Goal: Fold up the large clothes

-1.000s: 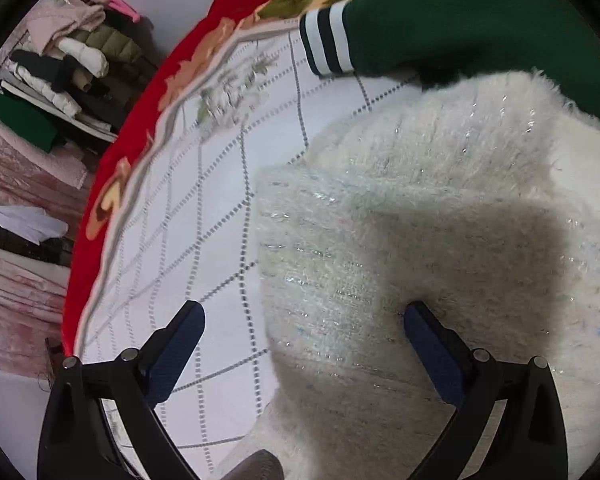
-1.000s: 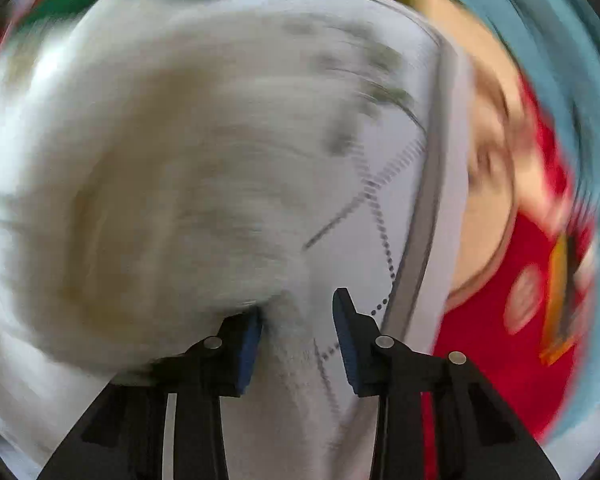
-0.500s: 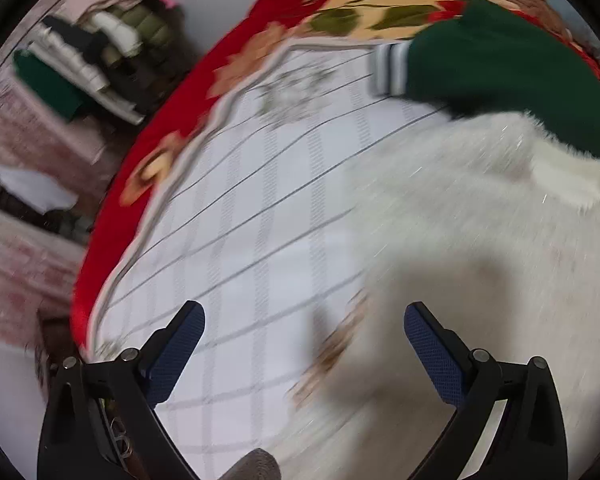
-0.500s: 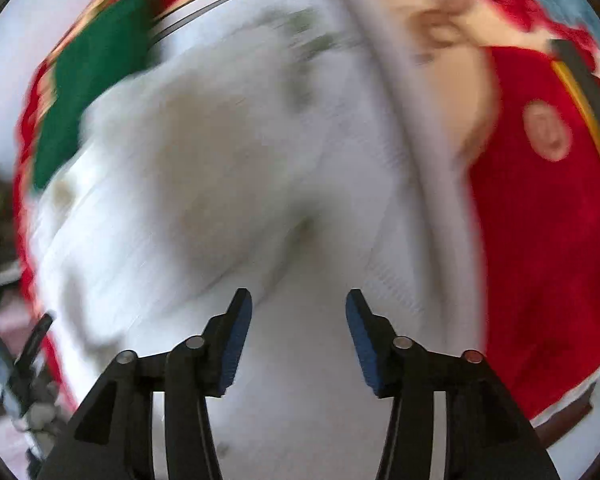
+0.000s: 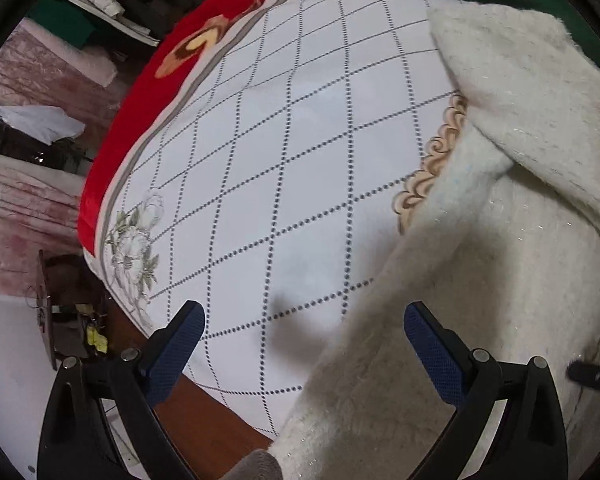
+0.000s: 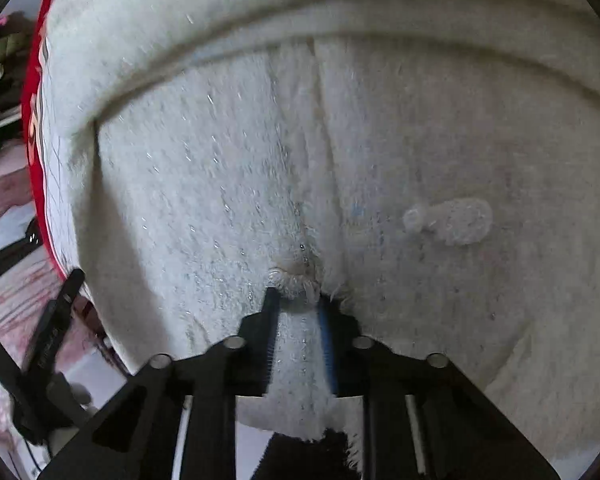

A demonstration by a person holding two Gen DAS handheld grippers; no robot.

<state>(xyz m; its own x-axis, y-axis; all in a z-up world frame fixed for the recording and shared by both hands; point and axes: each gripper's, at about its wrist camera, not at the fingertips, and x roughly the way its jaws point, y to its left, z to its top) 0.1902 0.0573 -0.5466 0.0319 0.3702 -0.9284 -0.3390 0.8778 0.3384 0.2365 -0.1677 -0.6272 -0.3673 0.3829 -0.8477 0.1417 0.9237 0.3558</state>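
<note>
Right gripper (image 6: 298, 300) closing, jaws pinching a fold of the sweater (image 6: 380, 160) that spreads ahead of it. Left gripper (image 5: 300, 328) wide open, empty; sweater edge under its right finger. Grab that edge with left before lifting, keep hem taut.

I am finding no words, labels, brand marks or numbers that I can read in either of my views. The black strap (image 6: 54, 320) at about eight o'clock of my right view is carrying faint raised marks, but they are blurring too much for me to make out whether they are letters.
</note>
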